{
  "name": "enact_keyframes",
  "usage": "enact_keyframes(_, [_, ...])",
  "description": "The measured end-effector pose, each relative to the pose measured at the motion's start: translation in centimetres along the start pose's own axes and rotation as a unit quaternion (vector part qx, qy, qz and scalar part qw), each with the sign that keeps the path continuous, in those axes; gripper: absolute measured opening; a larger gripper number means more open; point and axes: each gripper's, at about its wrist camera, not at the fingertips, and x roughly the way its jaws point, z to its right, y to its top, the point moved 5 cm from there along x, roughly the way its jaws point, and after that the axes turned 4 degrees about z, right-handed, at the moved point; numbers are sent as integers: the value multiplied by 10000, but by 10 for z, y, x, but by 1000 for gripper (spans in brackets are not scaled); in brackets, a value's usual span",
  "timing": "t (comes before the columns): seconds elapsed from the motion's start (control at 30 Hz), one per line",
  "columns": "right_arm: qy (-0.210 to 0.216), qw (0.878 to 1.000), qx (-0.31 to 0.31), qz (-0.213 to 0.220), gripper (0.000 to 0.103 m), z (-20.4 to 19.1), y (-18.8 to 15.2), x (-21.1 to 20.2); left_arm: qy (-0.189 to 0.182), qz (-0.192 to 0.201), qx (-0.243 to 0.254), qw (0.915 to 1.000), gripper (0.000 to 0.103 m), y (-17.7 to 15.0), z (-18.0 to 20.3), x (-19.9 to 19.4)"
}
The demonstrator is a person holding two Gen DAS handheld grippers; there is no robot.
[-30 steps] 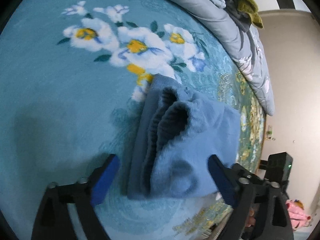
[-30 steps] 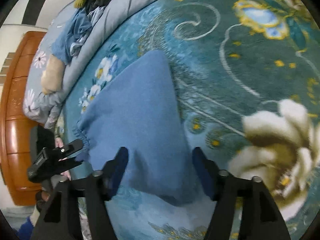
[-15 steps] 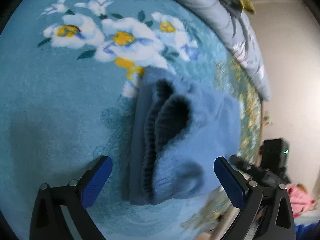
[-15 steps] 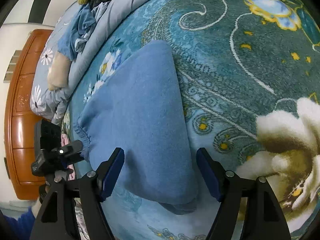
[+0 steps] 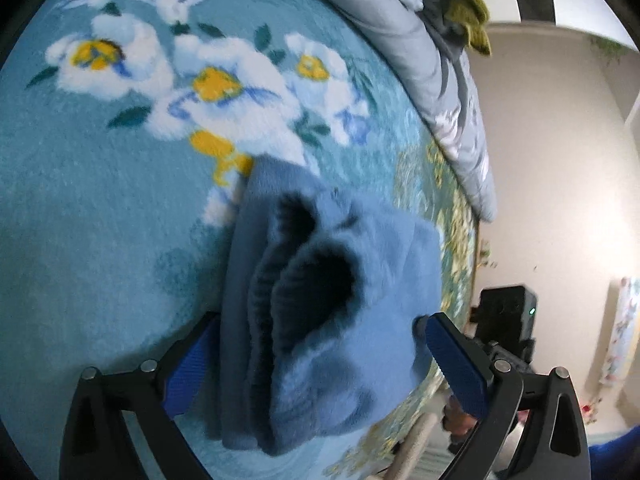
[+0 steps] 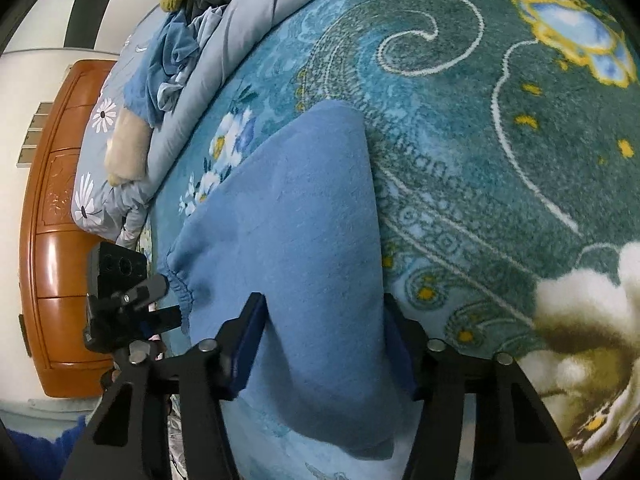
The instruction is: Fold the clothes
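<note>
Two tongs straddle one folded blue fleece garment (image 5: pixel 336 320) lying on teal floral plush blanket (image 5: pixel 100 208). Left tongs (image 5: pixel 320 360) open at its ribbed end; right tongs (image 6: pixel 324 344) closing around its smooth end, cloth between jaws.

Both wrist cameras sit close above the blue garment (image 5: pixel 344 320), looking down along their own fingers. The left view faces toward the grey quilt (image 5: pixel 400 36) at 1 o'clock. The right view sees the quilt at 10 o'clock. Both share the garment, the teal floral blanket (image 5: pixel 80 208) and the quilt.
</note>
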Motion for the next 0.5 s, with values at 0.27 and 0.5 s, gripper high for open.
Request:
enact_keyframes(0.27, [2, 9993, 371, 85, 46, 11, 3, 2, -49, 304, -333, 9990, 79, 0, -13, -9])
enact_keyframes(0.5, [-269, 9987, 396, 173, 46, 5, 2, 2, 575, 303, 18, 9979, 59, -5, -9, -6])
